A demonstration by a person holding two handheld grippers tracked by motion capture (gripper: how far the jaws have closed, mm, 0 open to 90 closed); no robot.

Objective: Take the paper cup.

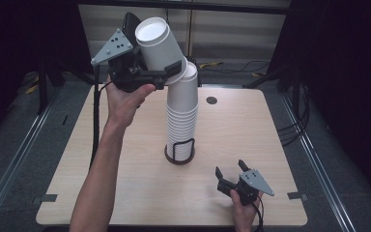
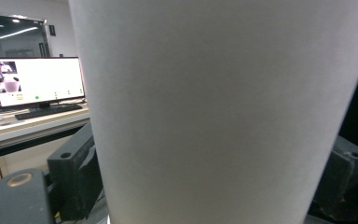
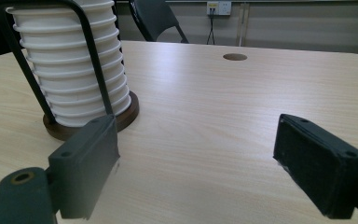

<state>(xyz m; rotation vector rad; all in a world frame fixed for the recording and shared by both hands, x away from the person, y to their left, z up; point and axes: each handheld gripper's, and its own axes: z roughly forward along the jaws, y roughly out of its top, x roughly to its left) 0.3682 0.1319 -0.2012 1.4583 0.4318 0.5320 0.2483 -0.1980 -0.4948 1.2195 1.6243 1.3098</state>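
A tall stack of white paper cups (image 1: 182,116) stands in a black wire holder (image 1: 179,153) on a round dark base at the middle of the table. My left gripper (image 1: 168,67) is raised beside the top of the stack and shut on a single white cup (image 1: 157,43), which is tilted with its mouth up and to the left. That cup (image 2: 214,112) sits between the left gripper's (image 2: 212,186) jaws. My right gripper (image 1: 232,175) rests low near the table's front right, open. Its view has the right gripper (image 3: 205,163) holding nothing, with the stack (image 3: 74,60) ahead to its left.
The wooden table (image 1: 251,140) has a round cable hole (image 1: 211,100) behind the stack. A monitor (image 2: 37,79) and a keyboard stand on a desk far off. A dark chair (image 3: 156,18) is beyond the table's far edge.
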